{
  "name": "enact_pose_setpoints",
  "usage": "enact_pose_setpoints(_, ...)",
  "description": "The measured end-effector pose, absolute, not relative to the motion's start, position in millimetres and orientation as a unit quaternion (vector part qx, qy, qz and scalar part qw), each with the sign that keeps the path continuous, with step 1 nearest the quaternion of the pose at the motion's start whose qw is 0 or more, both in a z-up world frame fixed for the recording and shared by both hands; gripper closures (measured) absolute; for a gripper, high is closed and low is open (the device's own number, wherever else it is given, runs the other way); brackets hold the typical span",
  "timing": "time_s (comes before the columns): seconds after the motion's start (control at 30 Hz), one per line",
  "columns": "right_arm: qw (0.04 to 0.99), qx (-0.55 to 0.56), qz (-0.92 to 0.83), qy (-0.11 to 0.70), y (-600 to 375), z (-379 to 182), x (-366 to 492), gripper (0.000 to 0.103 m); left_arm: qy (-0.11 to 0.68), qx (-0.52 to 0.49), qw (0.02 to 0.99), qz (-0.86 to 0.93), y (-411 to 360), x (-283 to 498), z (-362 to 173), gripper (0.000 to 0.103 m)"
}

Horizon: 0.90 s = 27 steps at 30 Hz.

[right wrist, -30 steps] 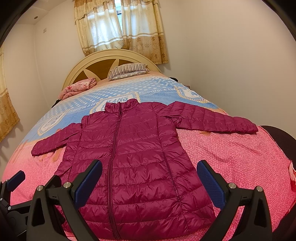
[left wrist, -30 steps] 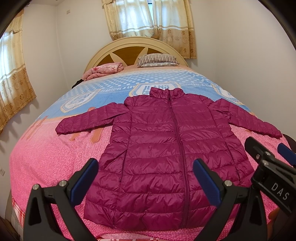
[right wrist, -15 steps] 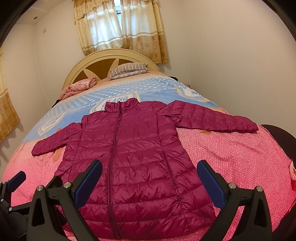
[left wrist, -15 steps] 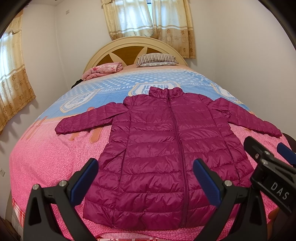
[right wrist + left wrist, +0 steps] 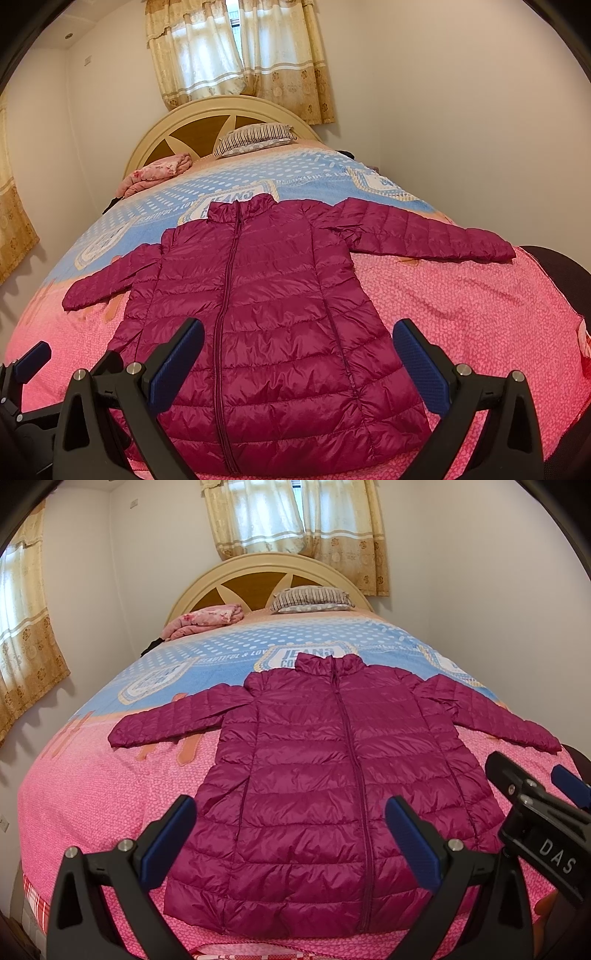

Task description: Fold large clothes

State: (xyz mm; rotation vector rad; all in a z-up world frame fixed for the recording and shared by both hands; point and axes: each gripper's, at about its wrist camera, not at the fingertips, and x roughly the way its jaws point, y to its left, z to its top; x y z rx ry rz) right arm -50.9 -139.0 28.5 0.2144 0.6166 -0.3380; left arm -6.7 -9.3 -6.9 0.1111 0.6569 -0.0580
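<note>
A magenta quilted puffer jacket (image 5: 332, 775) (image 5: 258, 314) lies flat and zipped on the bed, collar toward the headboard, both sleeves spread out sideways. My left gripper (image 5: 291, 834) hovers open above the hem on the jacket's left half, nothing between its blue pads. My right gripper (image 5: 299, 358) is open too, held over the hem's right half. In the left wrist view the right gripper (image 5: 535, 794) shows at the right edge. The left gripper (image 5: 29, 362) pokes into the right wrist view at the lower left.
The bed (image 5: 92, 794) has a pink and blue cover (image 5: 480, 314). A striped pillow (image 5: 310, 598) and a folded pink blanket (image 5: 207, 618) lie by the curved headboard (image 5: 258, 572). Curtains (image 5: 295, 517) hang behind. A wall runs close on the right; a dark chair (image 5: 561, 269) is at right.
</note>
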Motion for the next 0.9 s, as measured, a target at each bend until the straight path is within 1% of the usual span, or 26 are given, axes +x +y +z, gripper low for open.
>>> enact_pose_setpoints(0.33,0.928,0.104,-0.171,0.314,-146.7,22.1,-42.3,0.001,0.335,0.053,0.940,-0.036,-10.8,3.4,-15.1,0.000)
enact_pose_setpoints(0.57,0.922,0.114,-0.171,0.327,-166.2,14.6,-25.2,0.001,0.350,0.046,0.934,-0.059,-9.2,25.2,-22.9,0.000)
enact_pose_setpoints(0.67,0.915,0.144,-0.162,0.340,-195.4,6.4,-14.8,0.001,0.357,0.030,0.930,-0.082,0.5,43.5,-25.7,0.000)
enact_pose_setpoints(0.77,0.902,0.182,-0.182,0.348,-243.5,-2.9,-9.5,0.001,0.350,0.025,0.934,-0.064,16.4,66.3,-26.4,0.000)
enact_pose_setpoints(0.9,0.874,0.221,-0.263,0.344,-341.9,-7.6,-11.7,0.001,0.348,0.027,0.936,-0.054,34.3,101.7,-29.3,0.000)
